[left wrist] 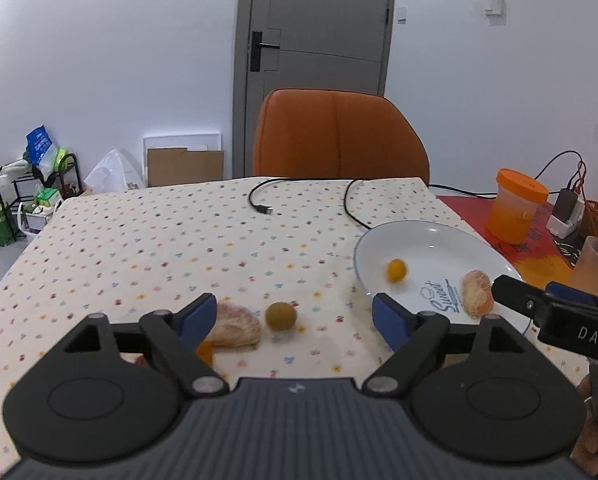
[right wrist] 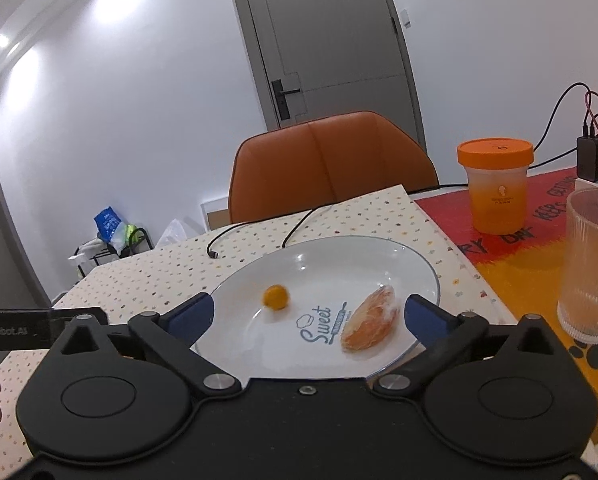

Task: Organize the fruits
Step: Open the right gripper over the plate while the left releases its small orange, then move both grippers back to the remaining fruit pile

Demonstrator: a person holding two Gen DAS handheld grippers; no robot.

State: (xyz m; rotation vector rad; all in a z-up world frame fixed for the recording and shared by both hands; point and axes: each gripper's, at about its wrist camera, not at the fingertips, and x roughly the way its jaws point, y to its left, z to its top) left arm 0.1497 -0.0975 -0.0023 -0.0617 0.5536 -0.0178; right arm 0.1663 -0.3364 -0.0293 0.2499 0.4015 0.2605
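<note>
A white plate (left wrist: 439,240) (right wrist: 339,256) printed "Sweet" holds a small orange round fruit (left wrist: 397,270) (right wrist: 275,297), blurred, and a peeled citrus segment (left wrist: 477,294) (right wrist: 371,326). On the dotted tablecloth lie a pinkish peeled segment (left wrist: 237,326), a small olive-brown round fruit (left wrist: 281,315) and an orange piece (left wrist: 205,352) partly hidden behind my left finger. My left gripper (left wrist: 295,318) is open, low over the cloth, with the brown fruit between its fingertips. My right gripper (right wrist: 307,314) (left wrist: 539,304) is open above the plate's near side, holding nothing.
An orange-lidded container (left wrist: 517,210) (right wrist: 497,188) and a ribbed glass (right wrist: 591,264) (left wrist: 595,266) stand on the red mat at right. Black cables (left wrist: 259,200) (right wrist: 255,236) lie across the far cloth. An orange chair (left wrist: 339,140) stands behind the table. A charger (left wrist: 565,210) sits far right.
</note>
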